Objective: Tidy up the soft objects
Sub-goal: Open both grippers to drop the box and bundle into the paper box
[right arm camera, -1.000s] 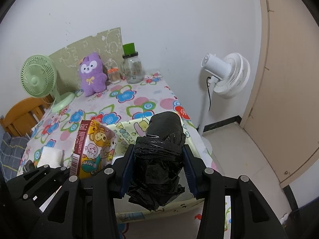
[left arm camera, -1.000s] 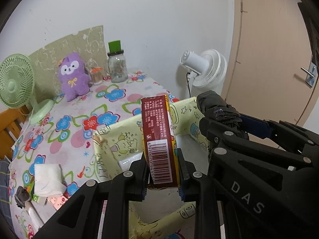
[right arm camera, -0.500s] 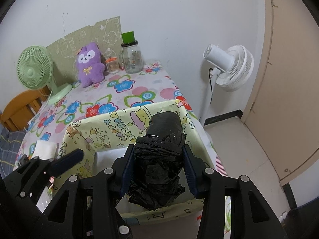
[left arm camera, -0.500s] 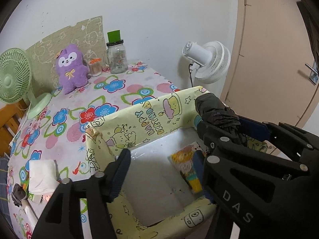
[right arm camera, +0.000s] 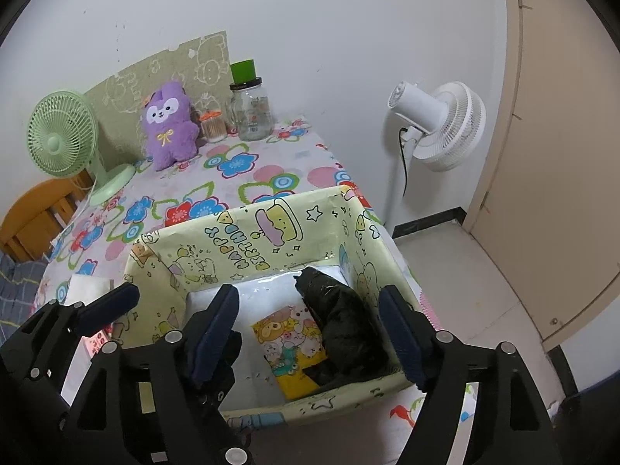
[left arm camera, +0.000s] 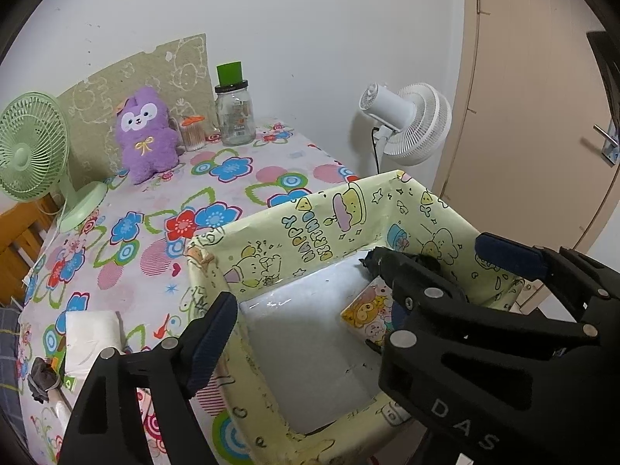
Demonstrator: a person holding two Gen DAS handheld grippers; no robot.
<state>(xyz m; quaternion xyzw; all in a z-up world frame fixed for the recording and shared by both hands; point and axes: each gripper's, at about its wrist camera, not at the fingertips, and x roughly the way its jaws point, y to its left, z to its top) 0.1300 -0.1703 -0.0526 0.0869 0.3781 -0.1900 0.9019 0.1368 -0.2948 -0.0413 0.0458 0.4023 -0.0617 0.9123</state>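
The left gripper (left arm camera: 310, 333) and right gripper (right arm camera: 310, 333) both hung with fingers spread wide, holding nothing, the two tools side by side, angled downward

On show are two fans, a green one (right arm camera: 58, 139) and a white one (right arm camera: 445, 124), one purple plush toy (right arm camera: 168, 126), one glass jar (right arm camera: 252, 112), one yellow cartoon box (right arm camera: 271, 240) holding one cartoon packet (right arm camera: 288, 348) and one black bundle (right arm camera: 341, 321), and two grippers.

Right hand-held gripper (right arm camera: 314, 335) open over box (right arm camera: 248, 228) w/ black bundle (right arm camera: 341, 321), carton (right arm camera: 290, 348).
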